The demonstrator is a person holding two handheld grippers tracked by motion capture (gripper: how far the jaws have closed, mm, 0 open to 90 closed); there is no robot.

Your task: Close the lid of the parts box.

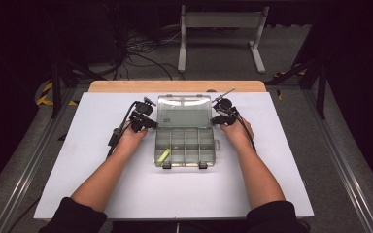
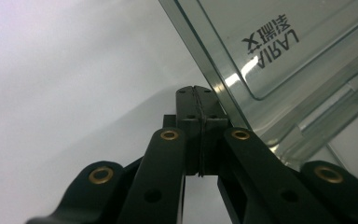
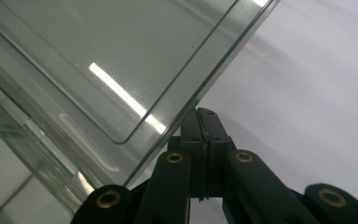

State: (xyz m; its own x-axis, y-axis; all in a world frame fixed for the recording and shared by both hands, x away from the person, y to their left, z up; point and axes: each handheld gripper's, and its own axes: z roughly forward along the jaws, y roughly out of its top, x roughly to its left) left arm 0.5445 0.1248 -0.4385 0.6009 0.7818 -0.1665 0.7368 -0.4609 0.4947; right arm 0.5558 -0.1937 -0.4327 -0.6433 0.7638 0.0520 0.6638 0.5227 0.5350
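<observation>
Both grippers sit closed on nothing: left gripper [image 1: 148, 122] and right gripper [image 1: 217, 118] tuck just beside the raised lid [image 1: 183, 110] edges of the clear organizer box [image 1: 184, 145], mid-table [image 1: 77, 160], with plenty of bare white room around.

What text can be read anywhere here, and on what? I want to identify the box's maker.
"LARIA", with two characters beside it too unclear to read: printed on the clear lid of the box, seen upside down in the left gripper view.
A dark mark on the lid in the high view: too small to read.
Nothing else legible.
</observation>
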